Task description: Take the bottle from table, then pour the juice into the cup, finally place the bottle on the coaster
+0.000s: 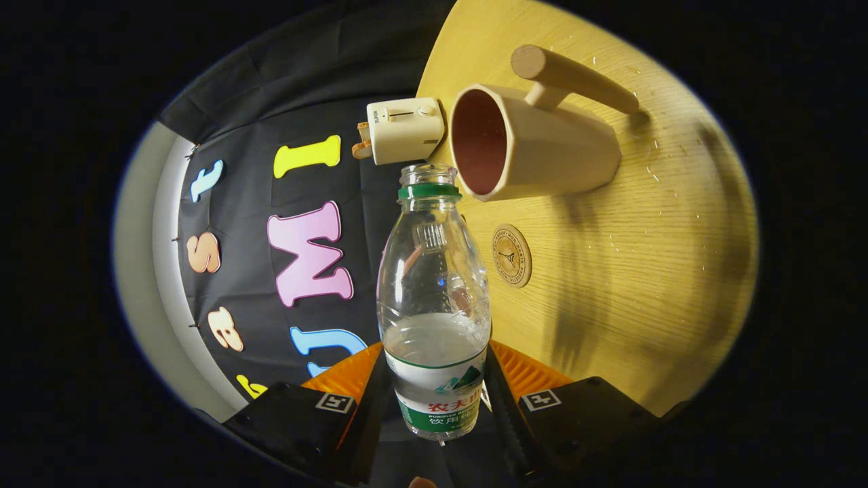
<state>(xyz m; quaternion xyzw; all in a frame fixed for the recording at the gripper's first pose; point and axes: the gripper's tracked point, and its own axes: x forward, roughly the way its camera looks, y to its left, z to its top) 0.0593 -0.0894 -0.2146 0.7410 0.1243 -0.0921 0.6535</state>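
- Gripper seen from its own camera, tilted sideways so the table appears stood up on edge.
- Fingers closed narrowly around the lower body of a clear plastic bottle, one pressing on each side at the label band.
- Bottle held between the fingers, neck pointing forward and away, no cap on its open mouth, green ring around the neck.
- Clear liquid filling roughly the lower part of the bottle, level just above the label.
- Cream cup with a dark pinkish inside just beyond the bottle's mouth, standing on the wooden table, its opening facing toward the bottle's neck.
- Long rounded wooden handle sticking out from the cup's side.
- Small round coaster lying flat on the table, beside the bottle's shoulder and near the cup, bare.
- Little cream toaster past the bottle's mouth, next to the cup's rim, with a slice of toast at its end.
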